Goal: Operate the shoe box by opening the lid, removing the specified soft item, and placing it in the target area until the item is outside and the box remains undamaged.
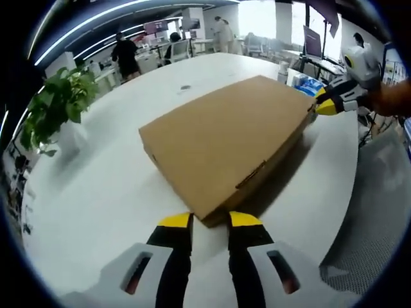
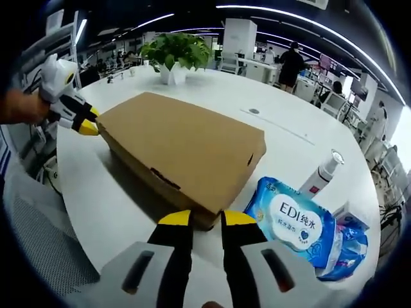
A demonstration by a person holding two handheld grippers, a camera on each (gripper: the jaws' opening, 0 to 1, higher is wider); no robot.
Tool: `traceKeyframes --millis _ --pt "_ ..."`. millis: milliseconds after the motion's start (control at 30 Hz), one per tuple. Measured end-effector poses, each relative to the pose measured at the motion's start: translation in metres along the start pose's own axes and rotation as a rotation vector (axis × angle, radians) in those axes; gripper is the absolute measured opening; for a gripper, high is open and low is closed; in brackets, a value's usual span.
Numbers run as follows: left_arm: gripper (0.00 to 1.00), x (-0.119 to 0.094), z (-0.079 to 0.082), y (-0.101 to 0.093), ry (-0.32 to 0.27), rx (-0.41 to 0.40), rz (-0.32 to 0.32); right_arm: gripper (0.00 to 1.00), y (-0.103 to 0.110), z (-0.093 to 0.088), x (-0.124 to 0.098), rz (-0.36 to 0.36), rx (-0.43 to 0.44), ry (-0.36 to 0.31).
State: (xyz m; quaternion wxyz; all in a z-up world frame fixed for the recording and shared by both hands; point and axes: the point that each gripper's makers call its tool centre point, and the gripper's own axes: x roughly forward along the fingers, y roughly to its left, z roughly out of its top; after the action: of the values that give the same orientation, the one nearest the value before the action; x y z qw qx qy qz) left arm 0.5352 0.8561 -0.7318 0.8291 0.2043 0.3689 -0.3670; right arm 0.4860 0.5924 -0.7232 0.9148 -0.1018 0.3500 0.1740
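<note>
One closed shoe box (image 1: pixel 225 144), two claws at opposite corners, left claw (image 1: pixel 210 221), right claw (image 2: pixel 207 219)

White claw (image 1: pixel 210 221) bodies, black jaws, yellow tips, slotted housings

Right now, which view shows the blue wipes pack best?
Right gripper view: the blue wipes pack lies whole on the white table beside the shoe box, label readable. The left gripper view catches a small blue patch past the box's far corner, likely the same pack.
</note>
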Motion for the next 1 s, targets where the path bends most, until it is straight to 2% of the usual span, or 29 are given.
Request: traceKeyframes --millis 333,533,800,1000 --pt "0.2 -0.001 -0.001 -0.002 -0.005 -0.021 -0.002 0.13 -0.001 -0.002 -0.003 -0.004 0.006 -0.005" --pt "0.22 -0.01 0.0 -0.003 -0.012 -0.042 0.0 0.14 -0.002 -0.004 -0.011 -0.017 0.018 -0.009" --pt "0.26 -0.035 0.022 -0.006 -0.079 -0.043 0.014 0.17 -0.001 -0.007 -0.032 -0.04 0.035 -0.023" --pt "0.33 -0.045 0.03 -0.018 -0.11 -0.043 0.002 0.26 -0.005 -0.005 -0.059 -0.077 0.068 -0.05"
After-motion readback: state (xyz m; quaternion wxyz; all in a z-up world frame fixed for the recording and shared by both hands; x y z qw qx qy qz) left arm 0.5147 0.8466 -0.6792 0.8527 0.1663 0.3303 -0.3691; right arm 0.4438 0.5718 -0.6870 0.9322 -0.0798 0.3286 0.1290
